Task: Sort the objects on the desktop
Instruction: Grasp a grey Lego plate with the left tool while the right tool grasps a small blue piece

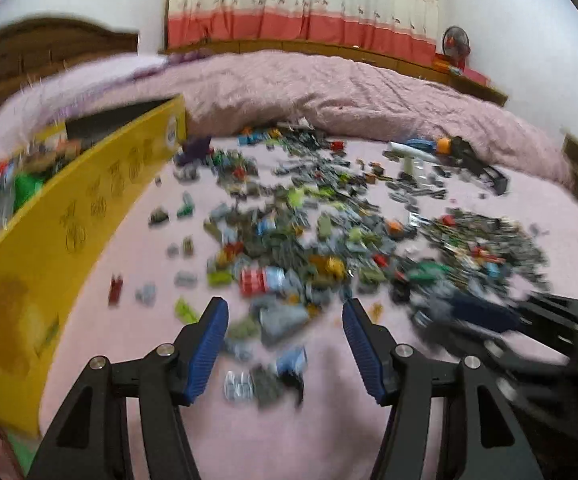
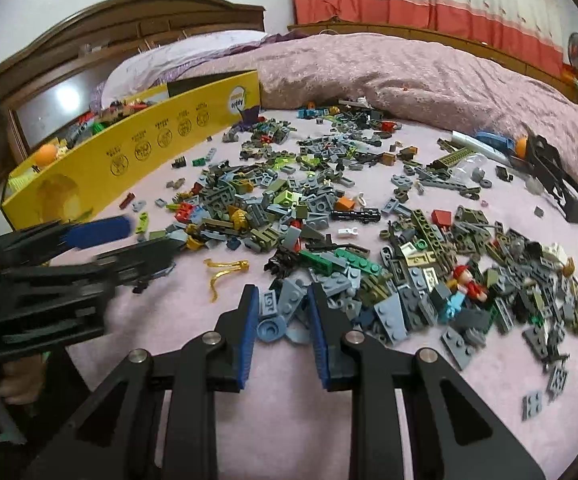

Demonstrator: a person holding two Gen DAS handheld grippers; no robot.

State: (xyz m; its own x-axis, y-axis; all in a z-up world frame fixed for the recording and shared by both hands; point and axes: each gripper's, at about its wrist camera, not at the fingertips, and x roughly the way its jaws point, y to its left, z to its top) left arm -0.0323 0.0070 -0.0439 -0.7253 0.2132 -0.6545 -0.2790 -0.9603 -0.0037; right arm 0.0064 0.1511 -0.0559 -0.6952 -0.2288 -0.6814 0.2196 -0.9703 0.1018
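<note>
Fingers [image 2: 249, 312] straddle grey bricks [image 2: 277, 312]; yellow box [image 2: 129, 160] (brick-filled) beside.

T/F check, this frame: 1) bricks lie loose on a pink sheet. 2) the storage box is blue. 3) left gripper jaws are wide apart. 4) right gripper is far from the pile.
1. True: the bricks are scattered on the pink sheet.
2. False: the box is yellow.
3. True: the left gripper is open, nothing pinched.
4. False: the right gripper is at the pile's near edge, with blue-grey pieces between its jaws.
</note>
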